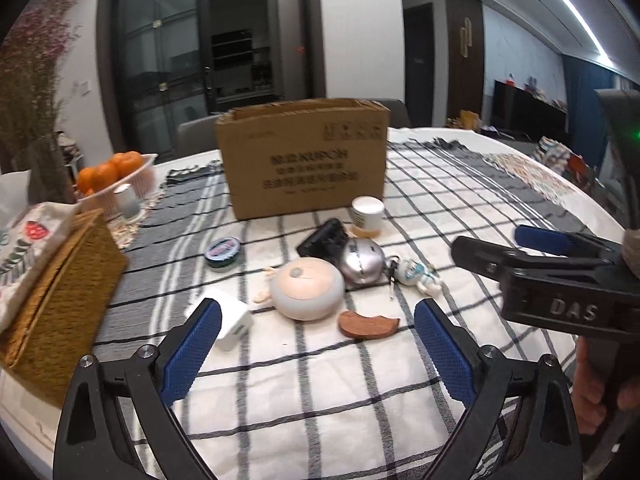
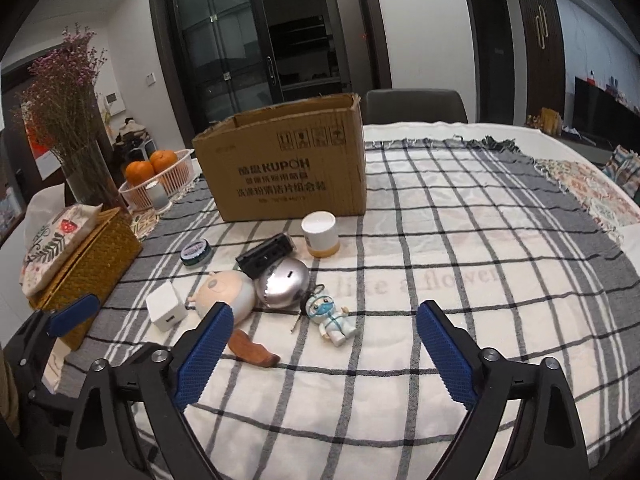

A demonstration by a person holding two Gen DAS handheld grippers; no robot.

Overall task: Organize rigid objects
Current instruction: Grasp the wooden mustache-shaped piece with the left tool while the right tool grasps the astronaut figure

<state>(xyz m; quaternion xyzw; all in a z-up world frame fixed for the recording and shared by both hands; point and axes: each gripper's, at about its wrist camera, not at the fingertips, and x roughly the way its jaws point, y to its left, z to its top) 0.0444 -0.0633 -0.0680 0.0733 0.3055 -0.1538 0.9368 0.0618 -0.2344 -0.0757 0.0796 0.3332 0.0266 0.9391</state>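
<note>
A cluster of small objects lies on the checked tablecloth in front of an open cardboard box. There is a round doll head, a silver ball, a black case, a white cup, a white charger cube, a wooden piece, a small white figure and a round tin. My left gripper stands open just short of the cluster, nothing between its fingers. My right gripper is open too, near the figure.
A woven basket with a printed cloth sits at the left. Behind it are a vase of dried flowers and a bowl of oranges. The right gripper's body and a hand fill the left view's right side. A chair stands beyond the table.
</note>
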